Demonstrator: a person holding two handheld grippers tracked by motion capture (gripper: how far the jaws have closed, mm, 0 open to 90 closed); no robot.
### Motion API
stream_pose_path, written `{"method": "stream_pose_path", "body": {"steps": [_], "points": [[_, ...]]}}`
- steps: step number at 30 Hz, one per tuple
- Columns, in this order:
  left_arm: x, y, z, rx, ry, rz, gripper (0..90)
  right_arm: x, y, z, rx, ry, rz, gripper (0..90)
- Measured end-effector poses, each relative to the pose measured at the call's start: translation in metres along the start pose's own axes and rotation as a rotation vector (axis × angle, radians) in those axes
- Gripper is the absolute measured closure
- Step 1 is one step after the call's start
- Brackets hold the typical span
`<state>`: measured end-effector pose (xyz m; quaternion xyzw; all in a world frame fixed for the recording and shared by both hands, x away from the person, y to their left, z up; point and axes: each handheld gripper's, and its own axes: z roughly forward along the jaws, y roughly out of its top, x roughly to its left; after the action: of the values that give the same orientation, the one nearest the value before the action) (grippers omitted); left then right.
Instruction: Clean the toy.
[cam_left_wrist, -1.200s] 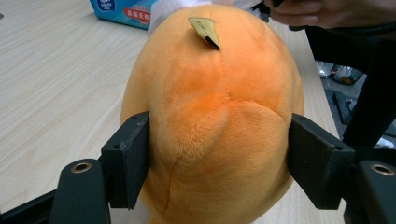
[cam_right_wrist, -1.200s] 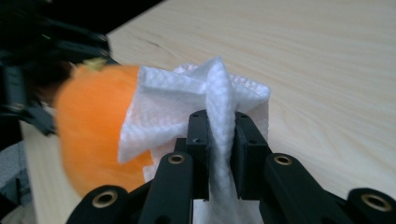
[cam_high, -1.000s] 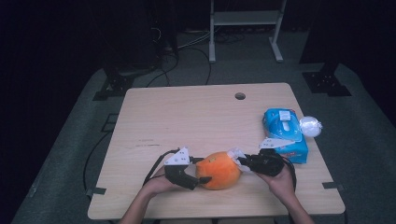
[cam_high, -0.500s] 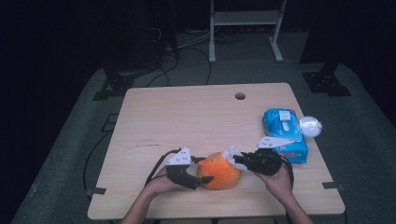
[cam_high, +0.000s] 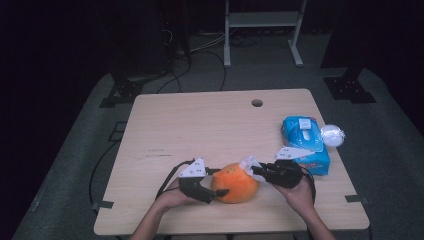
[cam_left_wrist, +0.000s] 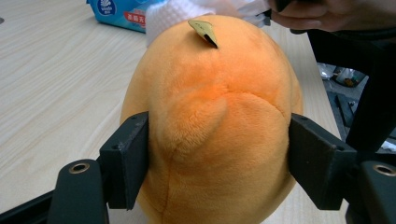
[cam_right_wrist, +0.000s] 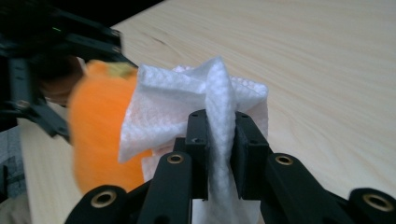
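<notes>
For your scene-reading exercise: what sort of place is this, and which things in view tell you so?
Probably a lab or recording studio, not a home: a bare wooden table ringed by dark curtains, cables and stand bases on grey floor, and a metal rack behind.

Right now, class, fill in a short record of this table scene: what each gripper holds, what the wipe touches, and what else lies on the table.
left gripper: shut on the orange plush toy, jaws pressing its two sides
right gripper: shut on a white wipe
wipe contact: lies against the toy's top
table: light wood
other things: blue wipes pack; crumpled white ball beside it
</notes>
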<state>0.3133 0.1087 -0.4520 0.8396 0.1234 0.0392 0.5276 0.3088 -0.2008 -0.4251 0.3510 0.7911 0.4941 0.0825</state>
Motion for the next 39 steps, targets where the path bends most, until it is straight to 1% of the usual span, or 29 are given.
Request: {"method": "stream_pose_path", "body": {"steps": [1, 2, 5, 6, 7, 8, 10, 11, 12, 13, 14, 15, 16, 17, 18, 20, 22, 23, 24, 25, 26, 27, 28, 29, 30, 33, 36, 37, 39], "points": [[0.000, 0.000, -0.001, 0.002, 0.000, 0.000, 27.1, -0.003, -0.002, 0.000, 0.004, -0.003, 0.011, 77.2], [0.000, 0.000, -0.001, 0.002, -0.001, -0.003, 27.1, -0.005, -0.004, -0.002, 0.012, -0.019, 0.019, 77.2], [0.001, -0.001, -0.001, -0.007, 0.000, -0.010, 27.0, -0.006, -0.002, -0.004, 0.003, -0.027, 0.020, 77.2], [0.001, -0.002, 0.000, -0.010, 0.001, -0.014, 27.0, -0.005, 0.000, -0.005, -0.010, -0.025, 0.023, 77.2], [0.000, -0.001, 0.001, -0.013, 0.002, -0.014, 26.8, 0.000, 0.006, -0.005, -0.034, -0.013, 0.007, 77.1], [0.000, -0.001, 0.002, -0.010, 0.002, -0.007, 26.8, 0.003, 0.008, -0.005, -0.037, -0.010, -0.002, 77.1], [0.000, -0.001, 0.001, -0.007, 0.003, -0.006, 26.8, 0.007, 0.009, 0.000, -0.020, -0.011, -0.028, 77.1], [0.000, -0.001, 0.001, -0.007, 0.003, -0.006, 26.8, 0.006, 0.007, 0.002, -0.012, -0.007, -0.028, 77.0], [-0.001, -0.001, 0.001, -0.006, 0.005, -0.004, 26.8, 0.003, 0.005, 0.004, -0.007, 0.006, -0.007, 76.9], [-0.001, -0.001, 0.002, -0.006, 0.005, -0.004, 26.8, 0.000, 0.003, 0.004, 0.001, 0.005, 0.007, 76.9], [-0.001, -0.001, 0.002, -0.006, 0.005, -0.004, 26.8, 0.000, 0.003, 0.004, 0.001, 0.005, 0.007, 76.9], [-0.002, -0.001, 0.002, -0.008, 0.006, -0.004, 26.8, -0.005, 0.002, 0.004, 0.036, -0.048, 0.005, 76.9], [-0.003, 0.000, 0.003, -0.006, 0.007, -0.001, 26.8, -0.006, 0.001, 0.003, 0.036, -0.053, 0.010, 76.9], [-0.003, 0.000, 0.003, -0.009, 0.006, 0.002, 26.8, -0.007, 0.002, 0.002, 0.025, -0.045, 0.022, 76.9], [-0.005, 0.000, 0.004, -0.010, 0.007, 0.008, 26.8, -0.005, 0.004, 0.001, 0.014, -0.040, 0.022, 76.9], [-0.008, 0.002, 0.007, -0.003, 0.011, 0.028, 26.8, 0.001, 0.009, 0.000, -0.014, -0.013, 0.007, 76.9], [-0.012, 0.005, 0.009, 0.006, 0.016, 0.056, 26.8, 0.010, 0.013, 0.000, -0.027, 0.014, -0.023, 76.9], [-0.014, 0.006, 0.009, 0.017, 0.025, 0.072, 26.8, 0.012, 0.014, 0.001, -0.025, 0.016, -0.038, 76.9], [-0.015, 0.007, 0.009, 0.018, 0.027, 0.076, 26.8, 0.013, 0.013, 0.002, -0.014, 0.012, -0.051, 76.8], [-0.016, 0.007, 0.009, 0.020, 0.029, 0.081, 26.8, 0.011, 0.012, 0.002, -0.012, 0.019, -0.038, 76.7], [-0.017, 0.008, 0.010, 0.023, 0.033, 0.086, 26.8, 0.008, 0.011, 0.002, -0.013, 0.029, -0.011, 76.7], [-0.018, 0.009, 0.011, 0.026, 0.036, 0.095, 26.8, 0.006, 0.011, 0.001, -0.013, 0.031, 0.001, 76.8], [-0.018, 0.009, 0.011, 0.026, 0.036, 0.095, 26.8, 0.006, 0.011, 0.001, -0.013, 0.031, 0.001, 76.8], [-0.022, 0.011, 0.012, 0.038, 0.035, 0.123, 26.7, 0.011, 0.012, 0.000, -0.017, 0.024, -0.015, 77.0], [-0.023, 0.012, 0.012, 0.042, 0.035, 0.134, 26.5, 0.015, 0.013, 0.000, -0.022, 0.033, -0.027, 77.0], [-0.025, 0.011, 0.013, 0.047, 0.031, 0.148, 26.1, 0.025, 0.017, 0.003, -0.017, 0.051, -0.062, 76.9], [-0.023, 0.010, 0.012, 0.034, 0.024, 0.130, 26.1, 0.019, 0.016, 0.003, -0.012, 0.064, -0.040, 76.8], [-0.023, 0.010, 0.012, 0.034, 0.024, 0.130, 26.1, 0.019, 0.016, 0.003, -0.012, 0.064, -0.040, 76.8], [-0.021, 0.009, 0.011, 0.036, 0.020, 0.127, 26.1, 0.009, 0.011, 0.003, -0.002, 0.056, -0.008, 76.8]]}}
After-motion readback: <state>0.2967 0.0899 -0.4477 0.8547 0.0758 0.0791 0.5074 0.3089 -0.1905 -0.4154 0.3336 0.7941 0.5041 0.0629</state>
